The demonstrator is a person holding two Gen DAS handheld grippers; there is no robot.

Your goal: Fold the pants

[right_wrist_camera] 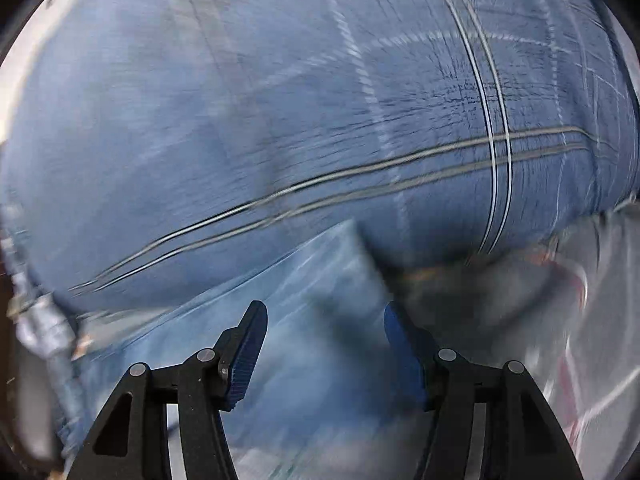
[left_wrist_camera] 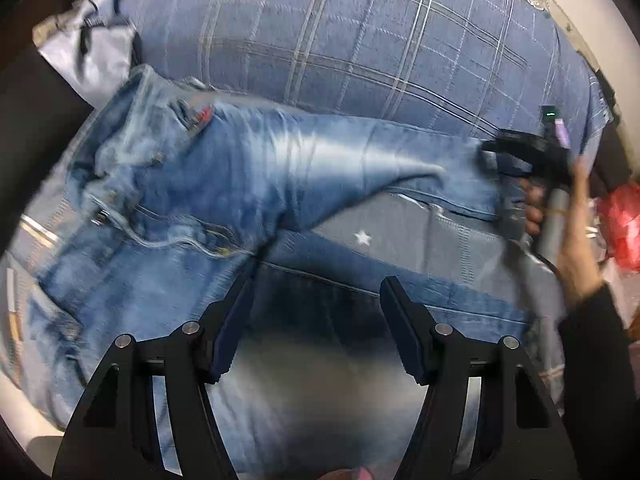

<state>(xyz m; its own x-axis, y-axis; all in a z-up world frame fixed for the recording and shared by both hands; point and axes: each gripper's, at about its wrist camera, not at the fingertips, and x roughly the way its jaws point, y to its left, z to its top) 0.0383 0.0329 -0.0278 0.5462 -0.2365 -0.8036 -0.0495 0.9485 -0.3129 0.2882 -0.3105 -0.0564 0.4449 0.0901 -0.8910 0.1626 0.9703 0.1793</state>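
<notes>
Here, jeans (left_wrist_camera: 248,184) bear a red tag (left_wrist_camera: 206,114), unreadable; left gripper (left_wrist_camera: 318,308) open

Blue plaid bedspread (left_wrist_camera: 360,52), pale wall (left_wrist_camera: 592,8)

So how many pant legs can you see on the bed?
2. The far leg stretches right to the right gripper at its cuff. The near leg runs under the left gripper. Nothing suggests more hidden.

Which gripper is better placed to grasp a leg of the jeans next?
Right, probably: the right gripper is open at the far leg's hem. The left gripper, also open, hovers mid-leg over the jeans.
</notes>
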